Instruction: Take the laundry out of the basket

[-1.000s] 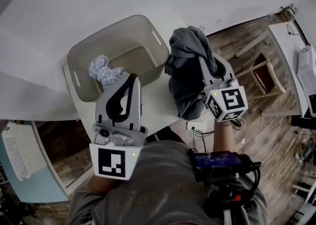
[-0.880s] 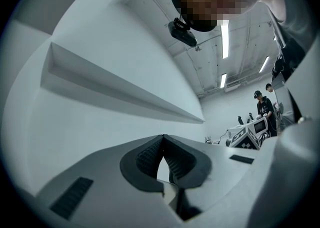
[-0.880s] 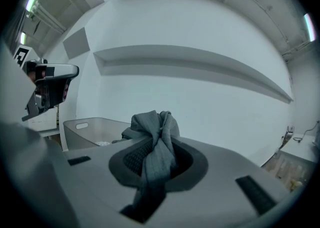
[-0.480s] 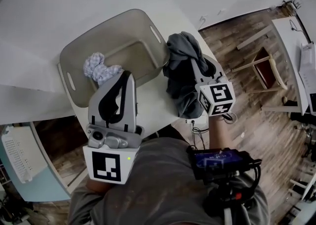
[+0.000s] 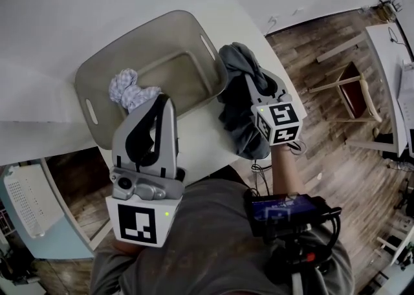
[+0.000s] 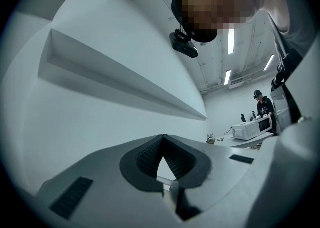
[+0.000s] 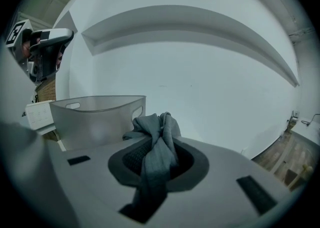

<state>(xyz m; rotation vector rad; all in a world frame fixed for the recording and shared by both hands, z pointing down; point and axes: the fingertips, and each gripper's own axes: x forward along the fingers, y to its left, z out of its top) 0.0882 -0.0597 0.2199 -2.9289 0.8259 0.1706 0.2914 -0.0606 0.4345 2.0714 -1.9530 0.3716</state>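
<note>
White table [image 5: 194, 135] filled the middle of the head view, with wooden floor off to its right. On it stood the grey basket [image 5: 139, 38]. Just outside the basket's right wall the right gripper [image 5: 244, 77] clamped a grey garment [image 5: 236, 106], which hung lengthwise toward the table. A checked cloth [image 5: 129, 91] lay bunched inside the basket, just ahead of the left gripper [image 5: 163, 101], the nearer one, jaws closed on nothing. Compared with a second earlier, the right gripper had sunk lower with the garment

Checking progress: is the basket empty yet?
Not empty: a checkered cloth lies inside the basket; the gray garment is out, clamped in the right gripper.
</note>
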